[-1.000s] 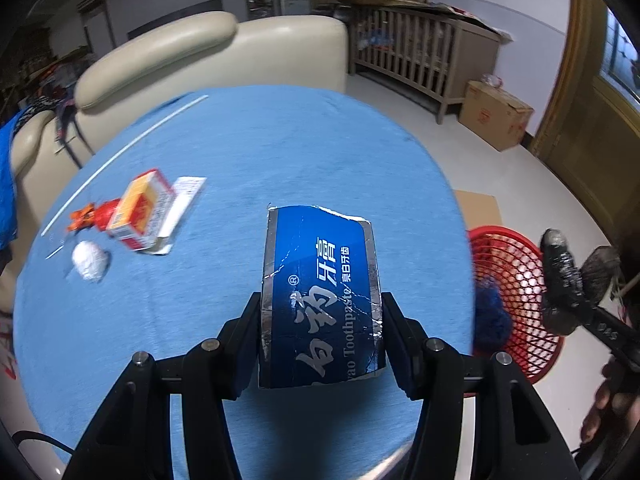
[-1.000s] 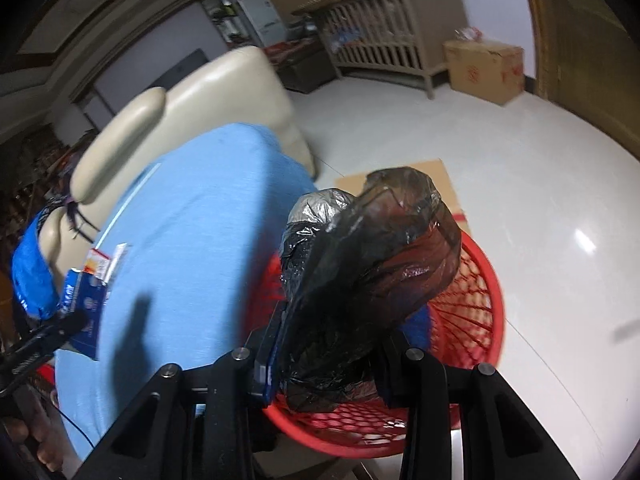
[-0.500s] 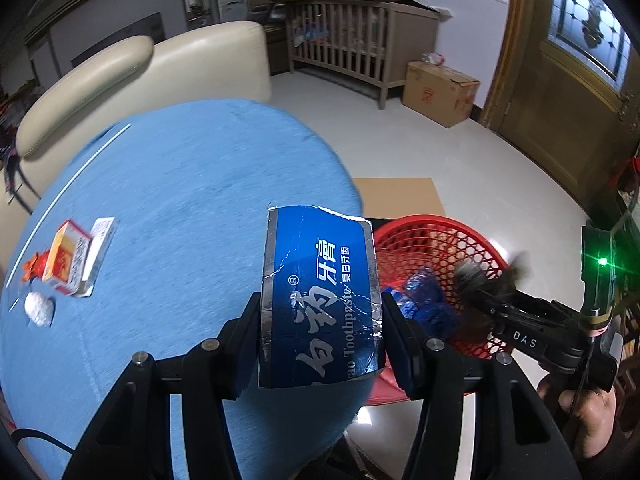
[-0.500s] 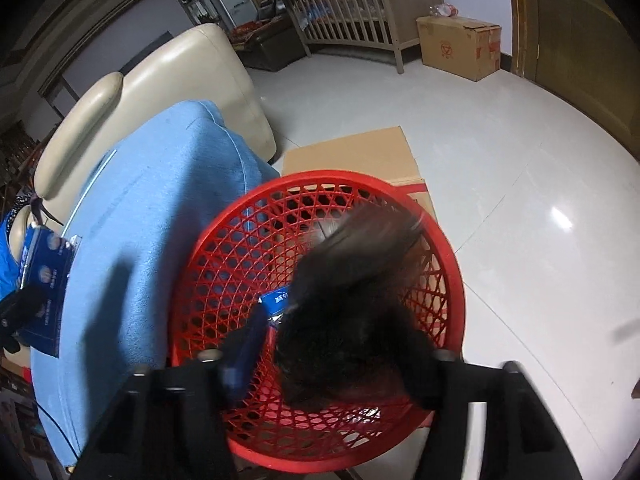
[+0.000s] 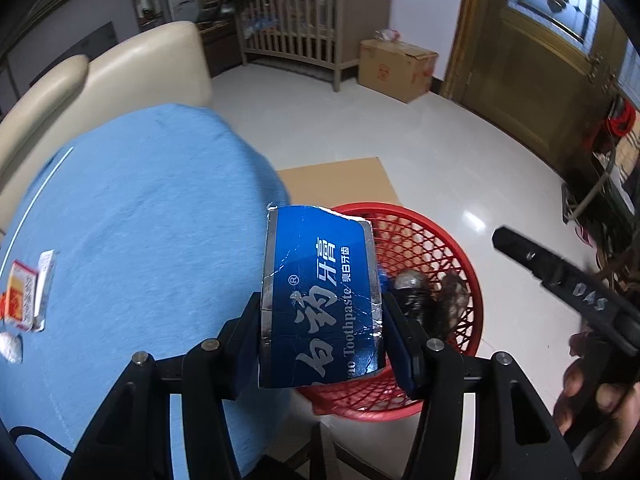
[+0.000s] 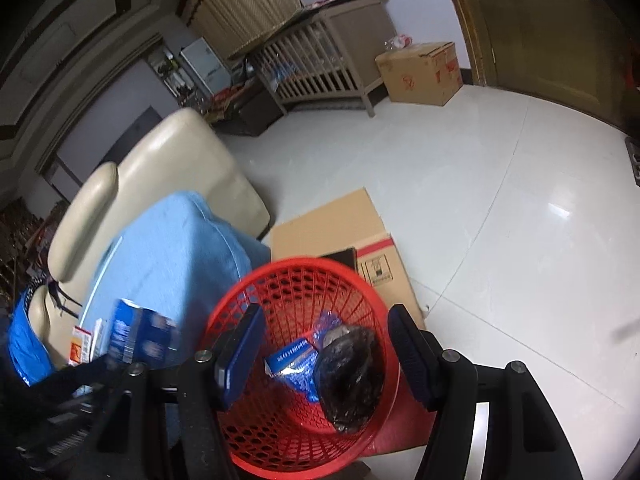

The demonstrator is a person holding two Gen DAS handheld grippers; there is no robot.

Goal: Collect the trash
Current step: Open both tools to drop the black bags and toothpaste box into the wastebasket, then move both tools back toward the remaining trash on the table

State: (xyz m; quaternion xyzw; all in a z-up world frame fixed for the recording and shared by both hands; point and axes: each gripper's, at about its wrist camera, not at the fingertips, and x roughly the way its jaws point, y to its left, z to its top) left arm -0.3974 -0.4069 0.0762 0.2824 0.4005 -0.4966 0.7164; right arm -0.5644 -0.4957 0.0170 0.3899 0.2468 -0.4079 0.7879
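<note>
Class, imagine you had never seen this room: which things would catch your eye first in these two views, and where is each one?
First, the blue toothpaste box, clamped upright in the left gripper at the blue table's edge. Next, the red mesh basket on the floor beside that table, holding a black plastic bag and blue wrappers. The right gripper hovers open above it, holding nothing.
</note>
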